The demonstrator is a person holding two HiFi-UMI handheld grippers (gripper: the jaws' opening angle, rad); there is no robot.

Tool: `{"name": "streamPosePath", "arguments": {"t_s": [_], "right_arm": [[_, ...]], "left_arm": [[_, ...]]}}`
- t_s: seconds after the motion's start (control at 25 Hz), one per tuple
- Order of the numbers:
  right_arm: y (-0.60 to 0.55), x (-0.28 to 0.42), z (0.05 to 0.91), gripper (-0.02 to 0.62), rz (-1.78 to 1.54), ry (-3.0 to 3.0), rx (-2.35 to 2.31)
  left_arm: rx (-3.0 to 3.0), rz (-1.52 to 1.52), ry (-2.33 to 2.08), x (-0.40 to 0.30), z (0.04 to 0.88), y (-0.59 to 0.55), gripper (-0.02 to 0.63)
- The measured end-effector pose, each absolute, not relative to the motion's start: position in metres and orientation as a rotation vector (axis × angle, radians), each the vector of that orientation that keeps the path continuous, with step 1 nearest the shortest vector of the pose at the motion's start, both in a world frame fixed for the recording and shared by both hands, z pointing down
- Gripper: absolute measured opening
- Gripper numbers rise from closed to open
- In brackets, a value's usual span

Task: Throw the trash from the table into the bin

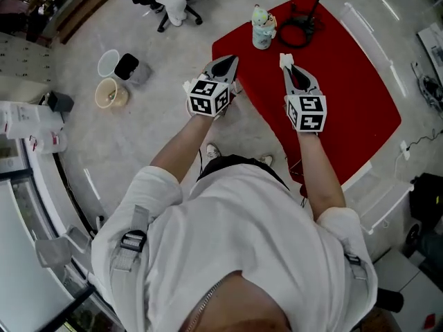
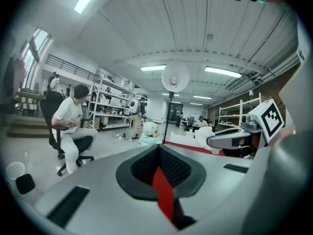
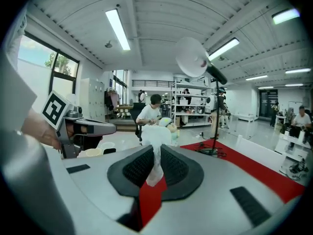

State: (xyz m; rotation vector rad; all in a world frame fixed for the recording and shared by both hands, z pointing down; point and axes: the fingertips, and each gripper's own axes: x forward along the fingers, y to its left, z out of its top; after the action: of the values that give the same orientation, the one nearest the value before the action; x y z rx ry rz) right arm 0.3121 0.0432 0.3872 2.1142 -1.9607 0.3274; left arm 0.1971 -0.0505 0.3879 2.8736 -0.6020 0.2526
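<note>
A crumpled white tissue [image 1: 285, 60] sticks out of my right gripper [image 1: 287, 66], which is shut on it over the near left part of the red table [image 1: 360, 81]. In the right gripper view the tissue [image 3: 155, 143] stands pinched between the dark pads. My left gripper [image 1: 230, 62] is shut with nothing in it, held beside the table's left edge; its pads [image 2: 146, 166] meet with nothing between them. On the floor to the left stand a white bucket [image 1: 109, 62], a black bin [image 1: 127, 66] and a beige bin [image 1: 111, 93]. Both grippers are far from them.
A pastel toy in a cup [image 1: 263, 28] and a lamp stand's black ring base [image 1: 299, 28] sit at the table's far end. A seated person on an office chair [image 2: 68, 126] is beyond the bins. White railings edge the table's right side [image 1: 370, 40].
</note>
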Motion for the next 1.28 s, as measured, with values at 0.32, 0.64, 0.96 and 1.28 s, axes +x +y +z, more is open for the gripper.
{"name": "streamPosePath", "arguments": {"t_s": [0.32,0.64,0.96,1.28], "right_arm": [[-0.050,0.185,0.397,0.046,0.336,-2.096,1.938],[-0.126,0.088,0.433,0.046,0.412,-2.118,1.827],[-0.164,0.057,0.495,0.046,0.498,-2.098,1.678],[-0.190,0.049,0.595,0.046,0.582,-2.083,1.508]], "left_arm": [[2.791,0.245,-0.826,0.058,0.397,-0.133,0.011],[2.682,0.292,-0.938,-0.059,0.435,-0.197,0.011],[2.532,0.353,-1.067,-0.118,0.494,-0.232,0.011],[2.405,0.431,-1.138,-0.140,0.566,-0.251,0.011]]}}
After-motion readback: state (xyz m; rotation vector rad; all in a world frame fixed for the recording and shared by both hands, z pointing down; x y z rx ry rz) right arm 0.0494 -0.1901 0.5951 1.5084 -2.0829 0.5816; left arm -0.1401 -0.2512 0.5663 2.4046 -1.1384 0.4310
